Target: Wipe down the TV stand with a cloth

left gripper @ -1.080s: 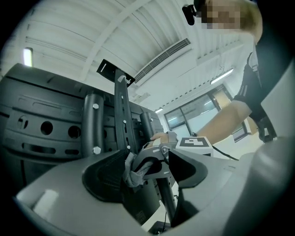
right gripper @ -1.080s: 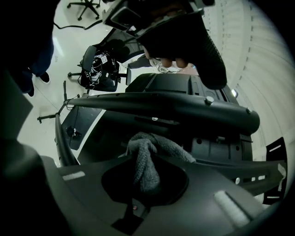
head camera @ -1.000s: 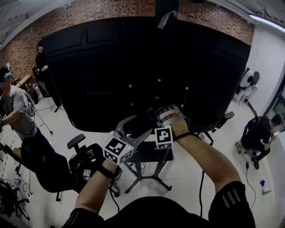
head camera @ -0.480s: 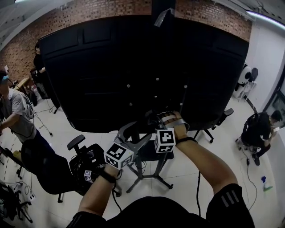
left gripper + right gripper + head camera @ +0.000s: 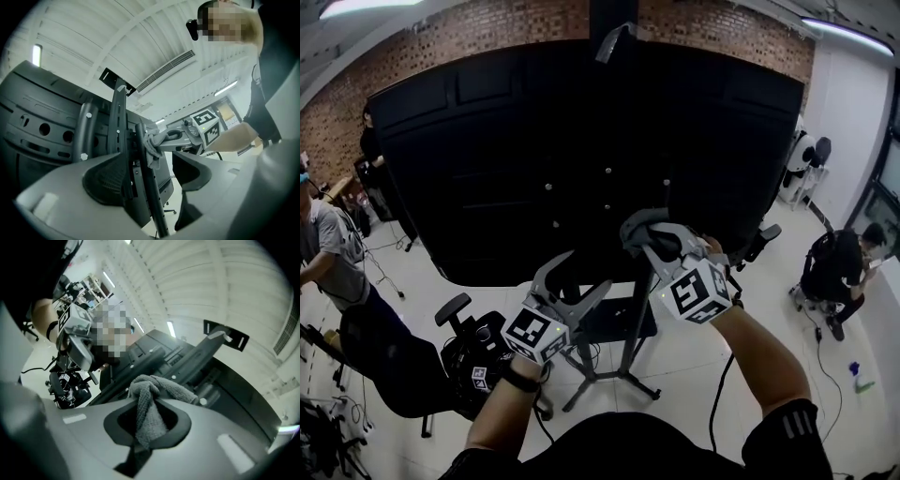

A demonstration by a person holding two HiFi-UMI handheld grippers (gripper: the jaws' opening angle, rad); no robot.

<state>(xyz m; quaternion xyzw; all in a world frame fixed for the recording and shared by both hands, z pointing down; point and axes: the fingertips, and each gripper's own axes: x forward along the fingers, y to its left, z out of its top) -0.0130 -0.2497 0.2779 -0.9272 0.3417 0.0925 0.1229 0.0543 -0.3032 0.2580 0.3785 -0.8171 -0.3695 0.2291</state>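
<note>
The TV stand [image 5: 639, 309] is a black upright on splayed legs, carrying a big black TV [image 5: 581, 159] seen from behind. My right gripper [image 5: 645, 234] is shut on a grey cloth [image 5: 636, 225], which it holds against the upright just under the TV's lower edge. In the right gripper view the cloth [image 5: 149, 401] hangs bunched between the jaws. My left gripper [image 5: 572, 281] is lower and to the left, its jaws spread on either side of the stand's black bar [image 5: 143, 168]. The left gripper view also shows the cloth [image 5: 153, 146] touching that bar.
A small black shelf [image 5: 619, 321] sits on the stand. A black office chair [image 5: 455, 352] stands at the lower left. One person [image 5: 328, 248] stands at the far left and another [image 5: 836, 277] sits at the right. A spray bottle [image 5: 860, 379] lies on the floor.
My right gripper has lifted the cloth up and to the right along the stand. The left gripper has stayed close to where it was, on the bar.
</note>
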